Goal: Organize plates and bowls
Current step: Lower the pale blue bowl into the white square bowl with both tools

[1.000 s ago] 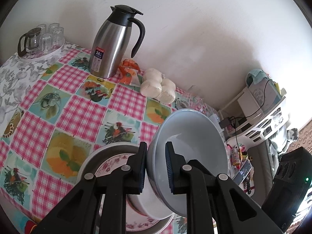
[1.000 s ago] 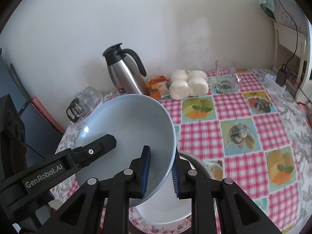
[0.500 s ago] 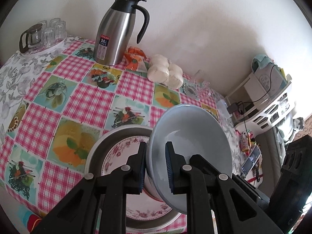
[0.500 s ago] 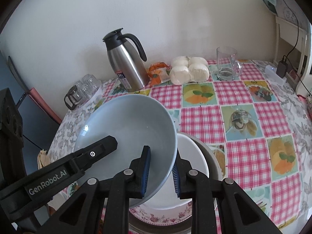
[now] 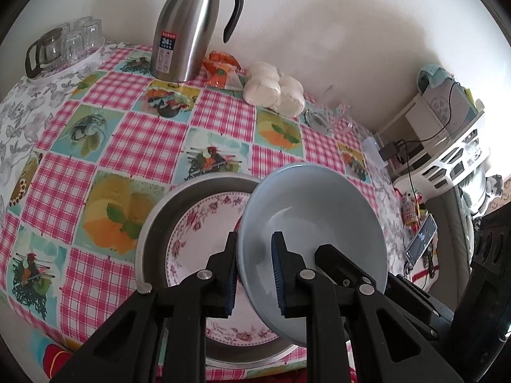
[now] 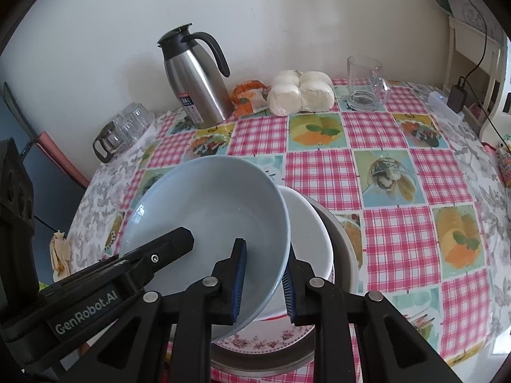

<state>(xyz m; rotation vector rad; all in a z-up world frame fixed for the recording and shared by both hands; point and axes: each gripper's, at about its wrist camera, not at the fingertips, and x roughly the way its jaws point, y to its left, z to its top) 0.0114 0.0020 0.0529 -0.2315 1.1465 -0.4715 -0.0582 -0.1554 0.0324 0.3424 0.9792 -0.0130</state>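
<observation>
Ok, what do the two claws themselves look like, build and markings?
Both are matte black plastic with silver rivets and blue ribbed pads. The left claw and right claw look alike. White "GenRobot.AI" lettering marks the left one's side. No cables or sleeves show.

Black hand-held gripper (image 5: 254,274) (blue pads (image 5: 277,271))

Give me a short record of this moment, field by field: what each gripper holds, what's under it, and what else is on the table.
left gripper: shut on blue bowl rim
right gripper: shut on the same rim
bowl pose: tilted, lifted
beneath: white bowl on floral plate in metal pan
also on table: thermos, buns, glass mug
</observation>
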